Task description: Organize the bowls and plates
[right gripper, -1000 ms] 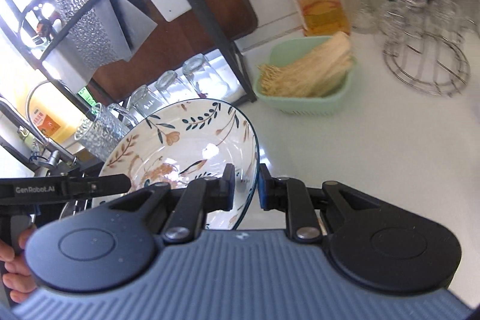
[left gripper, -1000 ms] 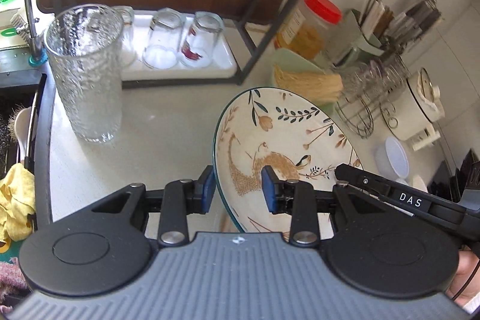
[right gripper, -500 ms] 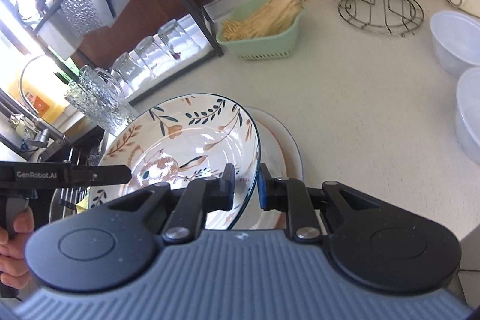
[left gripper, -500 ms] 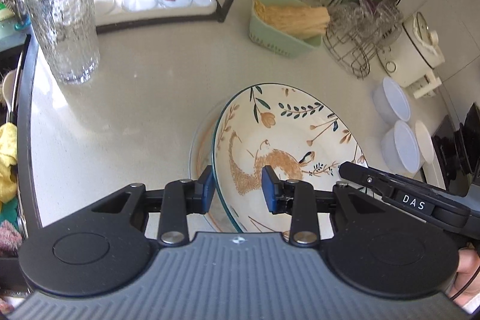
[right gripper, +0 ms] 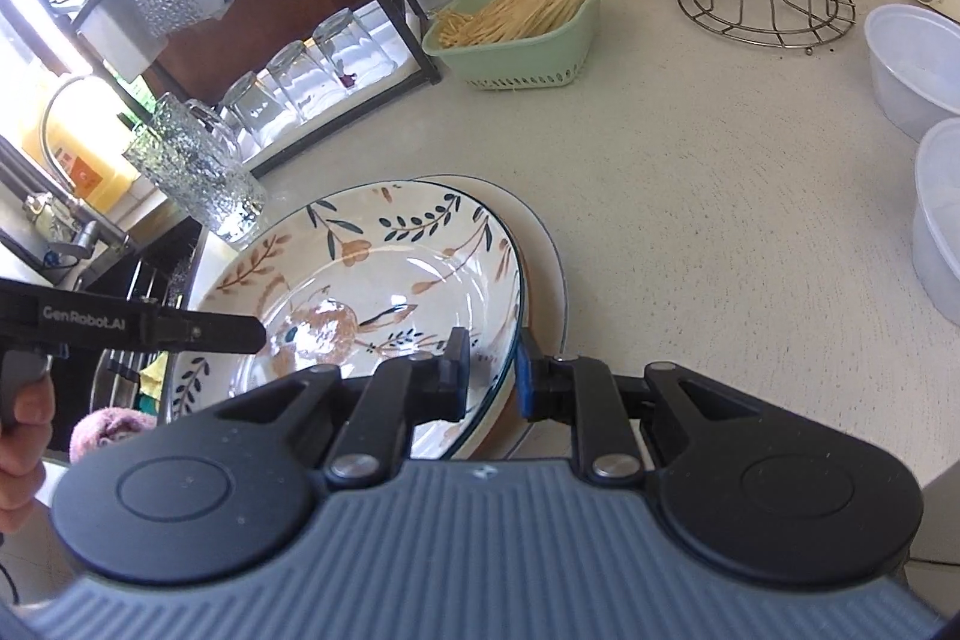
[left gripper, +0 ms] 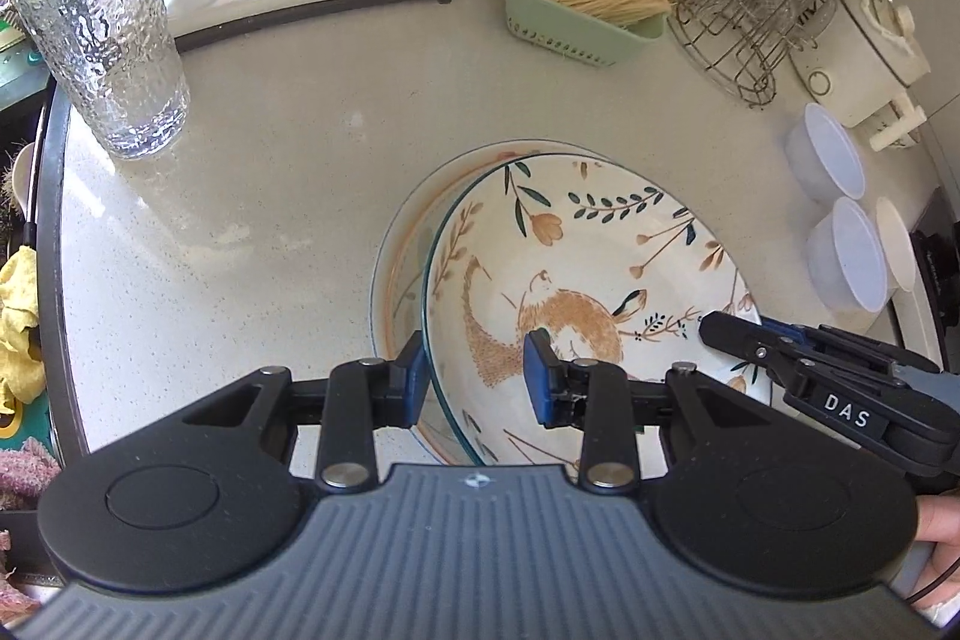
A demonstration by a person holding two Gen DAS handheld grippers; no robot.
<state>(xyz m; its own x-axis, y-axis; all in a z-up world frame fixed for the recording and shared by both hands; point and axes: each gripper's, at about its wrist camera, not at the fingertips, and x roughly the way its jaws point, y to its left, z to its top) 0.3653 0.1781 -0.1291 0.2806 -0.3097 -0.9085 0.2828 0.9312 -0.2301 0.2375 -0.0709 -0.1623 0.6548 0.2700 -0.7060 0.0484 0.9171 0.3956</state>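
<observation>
Both grippers hold 1 floral bowl (left gripper: 576,244) by opposite edges: the left gripper (left gripper: 477,376) has its blue pads closed on the near rim, and the right gripper (right gripper: 489,370) pinches the other side. The bowl sits tilted over a plate (left gripper: 399,244) lying on the countertop (left gripper: 270,196), near a textured glass (left gripper: 102,22).

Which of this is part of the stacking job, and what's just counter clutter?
Job: squirrel-pattern plate, orange-rimmed plate beneath it, left hand-held gripper, right hand-held gripper.
Clutter: textured tumbler, green basket, plastic tubs.
</observation>
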